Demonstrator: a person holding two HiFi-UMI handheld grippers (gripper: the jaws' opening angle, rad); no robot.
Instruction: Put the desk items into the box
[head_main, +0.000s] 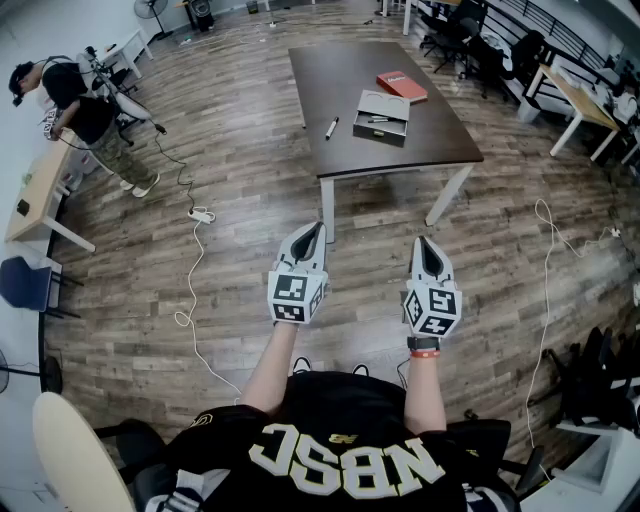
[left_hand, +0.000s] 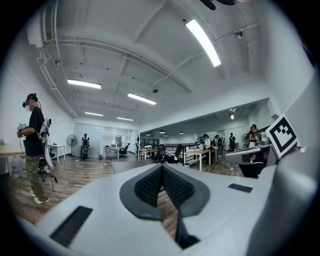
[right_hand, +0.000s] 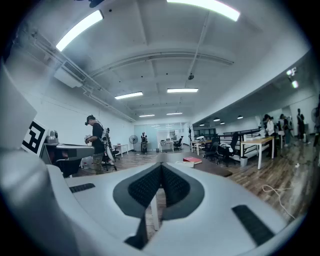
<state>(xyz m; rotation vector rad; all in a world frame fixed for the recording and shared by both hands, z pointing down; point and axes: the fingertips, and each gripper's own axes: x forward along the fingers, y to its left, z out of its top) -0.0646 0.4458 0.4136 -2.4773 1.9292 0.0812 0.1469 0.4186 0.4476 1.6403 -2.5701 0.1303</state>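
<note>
A dark brown table (head_main: 345, 70) stands ahead of me across the wood floor. On it lie an open grey box (head_main: 382, 117), a red book (head_main: 402, 86) behind the box, and a marker pen (head_main: 331, 128) to the box's left. My left gripper (head_main: 316, 229) and right gripper (head_main: 422, 243) are held side by side in front of my body, well short of the table. Both are shut with nothing between the jaws. In the right gripper view the red book (right_hand: 192, 160) shows on the tabletop (right_hand: 210, 168) beyond the shut right gripper (right_hand: 161, 165). The left gripper (left_hand: 162, 166) also shows pads together.
A person (head_main: 85, 115) stands at the far left by a light desk (head_main: 40, 190). White cables (head_main: 195, 290) trail over the floor left and right (head_main: 548, 290). Office chairs and desks (head_main: 575, 95) line the far right. A pale chair back (head_main: 75, 450) is beside me.
</note>
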